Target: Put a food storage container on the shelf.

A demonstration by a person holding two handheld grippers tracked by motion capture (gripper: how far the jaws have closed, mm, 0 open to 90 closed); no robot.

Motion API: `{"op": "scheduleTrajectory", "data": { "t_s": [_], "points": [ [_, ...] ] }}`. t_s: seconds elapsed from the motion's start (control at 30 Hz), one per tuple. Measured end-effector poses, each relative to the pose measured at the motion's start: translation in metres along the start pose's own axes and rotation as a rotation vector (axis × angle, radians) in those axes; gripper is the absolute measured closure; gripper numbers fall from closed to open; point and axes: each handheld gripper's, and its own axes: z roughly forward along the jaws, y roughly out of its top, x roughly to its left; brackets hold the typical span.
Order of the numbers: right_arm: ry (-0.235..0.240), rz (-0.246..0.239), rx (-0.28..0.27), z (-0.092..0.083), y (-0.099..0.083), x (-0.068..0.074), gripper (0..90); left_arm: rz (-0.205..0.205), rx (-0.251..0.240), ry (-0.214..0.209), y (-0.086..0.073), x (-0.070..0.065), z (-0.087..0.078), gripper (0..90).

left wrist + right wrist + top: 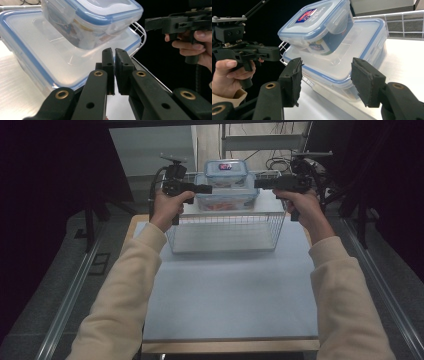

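1. Large container (227,199): clear plastic box, flat translucent lid with blue rim and snap clasps. Stands on the white top of the wire basket (226,234) at the far middle of the table (230,295). Reddish contents show dimly through its wall in the high view.
2. Small container (226,172): same make, clear body, blue-rimmed lid with a red and blue label. Rests on the large container's lid, tilted in both gripper views; printed packets show through its side.
3. Left gripper (204,189): black, held level at the left end of the large container, tips at its near left corner. Jaws pressed almost together, nothing between them.
4. Right gripper (257,183): black, held level at the right end of the stack, tips just beside the containers. Jaws stand moderately wide, with nothing clamped; the large container's corner lies beyond the gap.
5. Sleeves: cream, one on each forearm.
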Motion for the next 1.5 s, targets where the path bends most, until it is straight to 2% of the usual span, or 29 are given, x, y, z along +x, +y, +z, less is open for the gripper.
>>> {"op": "scheduleTrajectory", "data": {
  "t_s": [0.23, 0.27, 0.3, 0.43, 0.47, 0.5, 0.53, 0.67, 0.7, 0.73, 0.93, 0.97, 1.0, 1.1, 1.2, 1.23, 1.27, 1.47, 1.5],
  "points": [
    [0.023, -0.014, 0.000, -0.006, -0.012, 0.005, 41.1, -0.009, -0.016, -0.015, -0.016, -0.002, -0.018, 86.3],
    [0.033, -0.022, -0.003, -0.009, -0.017, 0.007, 41.0, -0.014, -0.026, -0.021, -0.023, -0.002, -0.024, 86.4],
    [0.037, -0.027, -0.005, -0.010, -0.020, 0.008, 40.9, -0.014, -0.026, -0.021, -0.023, -0.002, -0.024, 86.4],
    [0.060, -0.035, -0.009, -0.018, -0.035, 0.011, 40.6, 0.000, -0.048, -0.007, -0.046, -0.005, -0.036, 86.4],
    [0.066, -0.039, -0.012, -0.019, -0.039, 0.012, 40.5, -0.006, -0.059, -0.015, -0.051, -0.005, -0.039, 86.4],
    [0.066, -0.039, -0.012, -0.019, -0.039, 0.012, 40.5, -0.006, -0.059, -0.015, -0.051, -0.005, -0.039, 86.3],
    [0.080, -0.046, -0.013, -0.023, -0.048, 0.012, 40.4, -0.007, -0.067, -0.028, -0.062, -0.007, -0.043, 86.2],
    [0.092, -0.064, -0.019, -0.029, -0.066, 0.011, 39.6, -0.009, -0.071, -0.049, -0.086, -0.006, -0.048, 85.5],
    [0.092, -0.064, -0.019, -0.029, -0.066, 0.011, 39.6, -0.009, -0.071, -0.049, -0.086, -0.006, -0.048, 85.4],
    [0.106, -0.070, -0.019, -0.031, -0.077, 0.010, 39.4, -0.010, -0.067, -0.053, -0.099, -0.005, -0.049, 85.2],
    [0.125, -0.069, -0.006, -0.032, -0.110, 0.002, 38.5, -0.043, -0.053, -0.088, -0.138, 0.001, -0.043, 83.1],
    [0.124, -0.069, -0.005, -0.032, -0.116, 0.000, 38.4, -0.043, -0.053, -0.088, -0.138, 0.001, -0.043, 81.6],
    [0.121, -0.065, 0.002, -0.031, -0.122, -0.003, 38.1, -0.051, -0.051, -0.084, -0.149, 0.001, -0.040, 78.9],
    [0.100, -0.063, 0.019, -0.029, -0.143, -0.011, 37.9, -0.051, -0.055, -0.067, -0.166, -0.001, -0.037, 62.4],
    [0.086, -0.058, 0.032, -0.027, -0.163, -0.019, 37.4, -0.054, -0.048, -0.051, -0.181, -0.002, -0.034, 49.5],
    [0.086, -0.058, 0.032, -0.027, -0.163, -0.019, 37.4, -0.054, -0.048, -0.051, -0.181, -0.002, -0.034, 45.4],
    [0.089, -0.052, 0.033, -0.026, -0.176, -0.023, 37.1, -0.058, -0.035, -0.036, -0.192, -0.002, -0.031, 41.9],
    [0.076, -0.042, 0.045, -0.026, -0.210, -0.032, 35.9, -0.068, 0.016, -0.016, -0.226, 0.002, -0.022, 34.5],
    [0.074, -0.046, 0.051, -0.025, -0.214, -0.033, 35.6, -0.068, 0.016, -0.016, -0.226, 0.002, -0.022, 34.2]
  ]
}}
